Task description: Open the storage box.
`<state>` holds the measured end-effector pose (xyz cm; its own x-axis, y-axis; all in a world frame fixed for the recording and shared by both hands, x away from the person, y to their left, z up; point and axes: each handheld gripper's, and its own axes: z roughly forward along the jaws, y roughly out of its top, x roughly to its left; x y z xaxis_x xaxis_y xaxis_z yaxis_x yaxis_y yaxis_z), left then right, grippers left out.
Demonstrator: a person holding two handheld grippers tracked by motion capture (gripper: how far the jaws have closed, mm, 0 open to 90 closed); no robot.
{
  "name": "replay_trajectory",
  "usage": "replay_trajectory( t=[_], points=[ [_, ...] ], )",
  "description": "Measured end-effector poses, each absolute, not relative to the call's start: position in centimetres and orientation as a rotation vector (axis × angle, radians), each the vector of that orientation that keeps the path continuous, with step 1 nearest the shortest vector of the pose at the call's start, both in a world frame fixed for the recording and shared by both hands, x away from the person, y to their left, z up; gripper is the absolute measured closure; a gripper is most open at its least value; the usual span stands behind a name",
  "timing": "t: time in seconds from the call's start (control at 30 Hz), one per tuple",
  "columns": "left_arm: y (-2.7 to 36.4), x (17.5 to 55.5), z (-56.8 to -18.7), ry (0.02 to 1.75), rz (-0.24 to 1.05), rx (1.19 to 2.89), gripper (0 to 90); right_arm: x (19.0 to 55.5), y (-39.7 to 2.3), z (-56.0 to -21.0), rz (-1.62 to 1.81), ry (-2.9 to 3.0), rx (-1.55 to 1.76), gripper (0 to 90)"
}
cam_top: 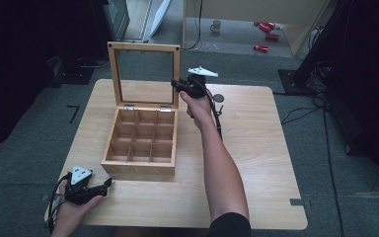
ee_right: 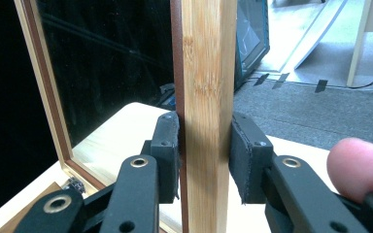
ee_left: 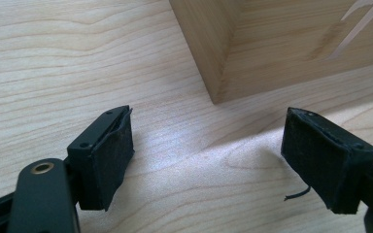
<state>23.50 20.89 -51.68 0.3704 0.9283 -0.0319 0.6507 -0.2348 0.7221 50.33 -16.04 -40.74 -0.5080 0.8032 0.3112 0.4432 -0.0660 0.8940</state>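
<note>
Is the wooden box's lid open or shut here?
Open. The lid stands upright on its hinges behind the box, baring nine empty compartments; the right gripper clamps its side rail.

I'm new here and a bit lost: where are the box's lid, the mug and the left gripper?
lid (cam_top: 112, 74), high view, left side of its wooden frame.
mug (cam_top: 216, 25), high view, its body, on the floor beyond the table.
left gripper (ee_left: 206, 160), left gripper view, midway between its open jaws.
</note>
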Motion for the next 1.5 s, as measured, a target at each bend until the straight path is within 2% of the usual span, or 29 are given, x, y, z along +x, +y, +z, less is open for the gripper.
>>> replay_trajectory(
  t=[0.17,0.27,0.43,0.6,0.87,1.5],
  points=[
    [20.9,23.5,-51.7,1.360,0.544,1.976,19.9,50.2,-15.9,-40.5,1.584,1.889,1.374,65.0],
    [20.8,23.5,-51.7,1.360,0.548,1.978,19.9,49.7,-16.0,-40.2,1.577,1.857,1.412,48.1],
    [20.8,23.5,-51.7,1.361,0.550,1.979,19.9,47.3,-17.6,-39.8,1.498,1.875,1.368,27.2],
    [20.8,23.5,-51.7,1.361,0.546,1.979,19.9,44.5,-20.1,-39.8,1.437,1.887,1.367,13.9],
    [20.7,23.5,-51.7,1.362,0.555,1.982,19.9,39.4,-24.8,-41.3,1.353,1.890,1.374,6.7],
    [20.4,23.4,-51.7,1.368,0.589,2.001,20.8,29.5,-35.0,-45.9,1.255,1.807,1.516,5.2]
  ],
)
